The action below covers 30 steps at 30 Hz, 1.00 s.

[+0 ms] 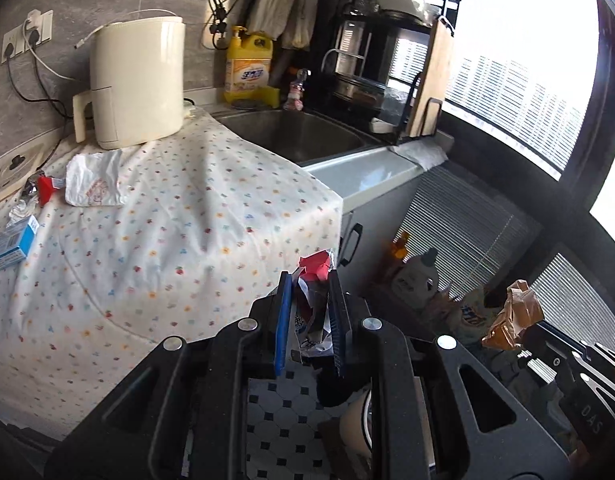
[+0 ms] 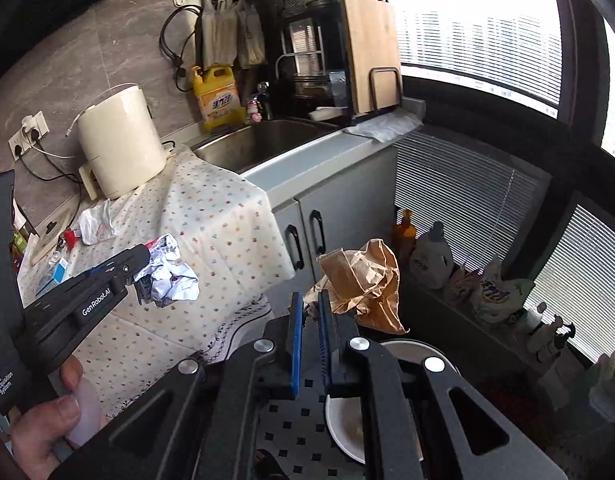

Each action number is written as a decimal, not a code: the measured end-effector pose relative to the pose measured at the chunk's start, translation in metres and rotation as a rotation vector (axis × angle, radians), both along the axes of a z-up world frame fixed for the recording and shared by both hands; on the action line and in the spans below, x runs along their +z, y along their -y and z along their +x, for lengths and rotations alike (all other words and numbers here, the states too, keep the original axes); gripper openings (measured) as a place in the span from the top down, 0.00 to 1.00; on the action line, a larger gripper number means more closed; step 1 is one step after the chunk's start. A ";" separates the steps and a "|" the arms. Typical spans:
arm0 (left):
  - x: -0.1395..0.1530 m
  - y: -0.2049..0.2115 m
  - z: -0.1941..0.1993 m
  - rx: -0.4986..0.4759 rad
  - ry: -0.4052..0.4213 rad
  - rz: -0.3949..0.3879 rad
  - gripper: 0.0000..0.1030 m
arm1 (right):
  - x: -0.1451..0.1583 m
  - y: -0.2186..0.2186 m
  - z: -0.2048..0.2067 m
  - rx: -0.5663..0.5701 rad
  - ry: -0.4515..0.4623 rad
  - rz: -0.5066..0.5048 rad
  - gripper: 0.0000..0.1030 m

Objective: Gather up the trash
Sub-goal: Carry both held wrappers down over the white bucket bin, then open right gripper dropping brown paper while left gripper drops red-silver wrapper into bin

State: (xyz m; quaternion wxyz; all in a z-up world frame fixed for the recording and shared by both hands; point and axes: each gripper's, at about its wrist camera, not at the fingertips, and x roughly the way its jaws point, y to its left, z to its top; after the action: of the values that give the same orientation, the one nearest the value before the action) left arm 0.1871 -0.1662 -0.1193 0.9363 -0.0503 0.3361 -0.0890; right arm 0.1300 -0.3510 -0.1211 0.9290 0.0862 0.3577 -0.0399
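Observation:
My left gripper is shut on a crumpled white and red wrapper, held off the front edge of the cloth-covered counter. It also shows in the right wrist view with the wrapper. My right gripper is shut on a crumpled brown paper bag, held above the floor by the cabinet; the bag also shows in the left wrist view. A white bin sits on the floor below. A white bag, red scrap and blue box lie on the counter.
A cream appliance stands at the back of the counter beside a steel sink. A yellow detergent bottle and a black dish rack stand behind the sink. Bottles and bags line the window wall.

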 end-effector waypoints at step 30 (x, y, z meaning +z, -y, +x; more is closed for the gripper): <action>-0.103 0.098 -0.006 -0.225 -0.148 0.073 0.82 | -0.129 0.084 -0.035 -0.181 -0.175 0.098 0.54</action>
State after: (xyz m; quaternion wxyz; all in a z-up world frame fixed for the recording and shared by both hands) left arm 0.1811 -0.2643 -0.2224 0.8943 0.0156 0.4106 -0.1772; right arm 0.0954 -0.4349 -0.2503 0.8815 0.1594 0.4297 -0.1134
